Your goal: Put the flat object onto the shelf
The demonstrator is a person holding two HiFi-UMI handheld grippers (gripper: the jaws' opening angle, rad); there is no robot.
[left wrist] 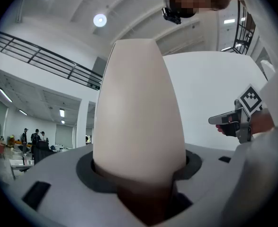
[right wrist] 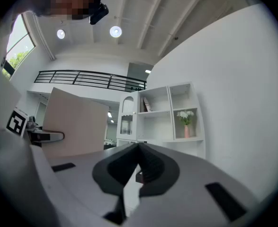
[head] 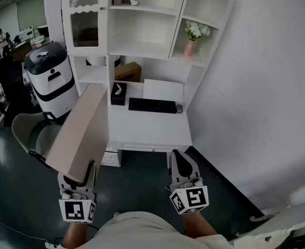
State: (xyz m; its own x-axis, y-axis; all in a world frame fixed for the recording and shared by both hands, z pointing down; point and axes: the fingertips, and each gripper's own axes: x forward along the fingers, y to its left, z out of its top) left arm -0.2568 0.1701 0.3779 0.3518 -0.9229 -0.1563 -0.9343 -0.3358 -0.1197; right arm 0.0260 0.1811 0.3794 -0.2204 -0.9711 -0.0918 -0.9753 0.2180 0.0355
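Observation:
A large flat beige board point(head: 79, 131) tilts up from my left gripper point(head: 82, 176), which is shut on its near edge. In the left gripper view the board point(left wrist: 139, 108) fills the middle, wedged between the jaws point(left wrist: 141, 186). My right gripper point(head: 179, 162) hangs beside it at about the same height, its jaws together and holding nothing; in its own view the pads meet point(right wrist: 138, 167). The white shelf unit point(head: 147, 30) stands ahead over a desk point(head: 152, 128). From the right gripper view the board point(right wrist: 77, 124) and the shelf unit point(right wrist: 162, 112) both show.
On the desk lie a black keyboard point(head: 152, 105), a mouse point(head: 179, 108) and a black tissue box point(head: 118, 93). A pink vase of white flowers point(head: 191, 39) fills a right shelf cell. A white machine point(head: 51, 77) and a grey chair point(head: 32, 134) stand left; a white wall point(head: 256, 87) runs right.

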